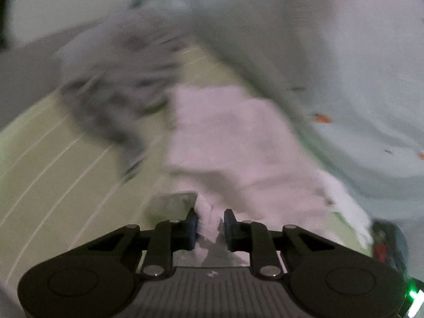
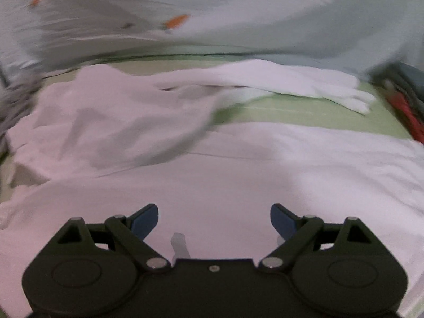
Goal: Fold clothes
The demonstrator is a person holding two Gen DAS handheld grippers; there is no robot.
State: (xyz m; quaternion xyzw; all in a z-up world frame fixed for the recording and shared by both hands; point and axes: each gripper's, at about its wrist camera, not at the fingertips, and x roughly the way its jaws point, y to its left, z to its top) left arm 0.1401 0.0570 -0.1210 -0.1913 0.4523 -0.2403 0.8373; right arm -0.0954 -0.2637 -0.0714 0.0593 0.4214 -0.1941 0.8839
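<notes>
A white garment (image 2: 212,164) lies spread over a green striped surface (image 2: 304,111), one sleeve (image 2: 304,84) stretched to the far right. My right gripper (image 2: 214,221) is open and empty, just above the garment's near part. In the left wrist view, my left gripper (image 1: 210,225) is shut on a bunched edge of the same white garment (image 1: 225,137), which trails away ahead of it. The view is motion-blurred.
A pale blue sheet with orange marks (image 2: 238,21) is piled behind the garment and also shows in the left wrist view (image 1: 344,66). A grey crumpled garment (image 1: 114,87) lies at the left. Dark and red items (image 2: 405,106) sit at the right edge.
</notes>
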